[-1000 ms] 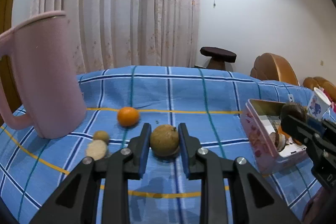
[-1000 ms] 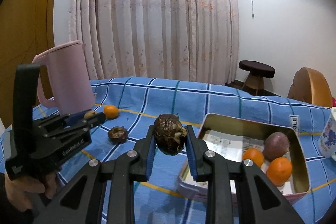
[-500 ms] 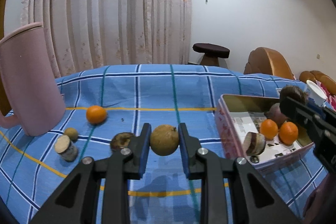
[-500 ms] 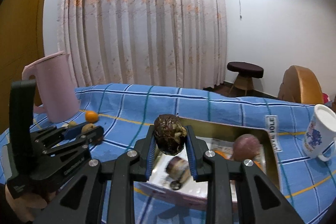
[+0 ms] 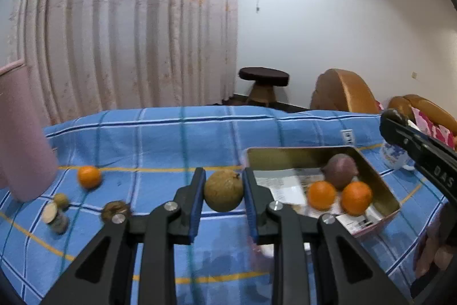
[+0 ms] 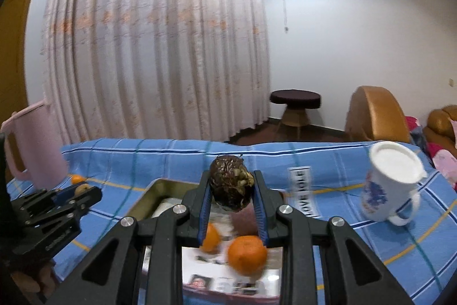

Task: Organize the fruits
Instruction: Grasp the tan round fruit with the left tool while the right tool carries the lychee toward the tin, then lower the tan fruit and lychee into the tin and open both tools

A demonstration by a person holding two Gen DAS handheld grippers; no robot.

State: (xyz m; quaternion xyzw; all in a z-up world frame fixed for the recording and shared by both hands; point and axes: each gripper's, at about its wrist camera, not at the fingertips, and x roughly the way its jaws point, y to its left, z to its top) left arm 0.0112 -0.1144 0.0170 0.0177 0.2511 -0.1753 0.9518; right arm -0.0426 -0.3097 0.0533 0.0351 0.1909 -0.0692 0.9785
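Left wrist view: the left gripper (image 5: 223, 197) clamps a round tan-brown fruit (image 5: 223, 194) at centre frame, above the blue plaid cloth (image 5: 160, 139). The gold rectangular tin (image 5: 380, 176) sits right of centre, holding two oranges (image 5: 321, 195) and a purple fruit (image 5: 340, 172).

Right wrist view: the right gripper (image 6: 232, 195) grips a dark wrinkled fruit (image 6: 230, 186) at centre, over the tin (image 6: 148, 197).

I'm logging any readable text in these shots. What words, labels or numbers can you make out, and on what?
"LOVE" on the white tag sewn to the blue tablecloth; its other letters are blurred.
"UAS" on the right gripper's arm, cut off at the edge.
Lettering on the left gripper's arm: too small.
Printed paper in the tin: too blurred.
Blue print on the mug: unreadable.
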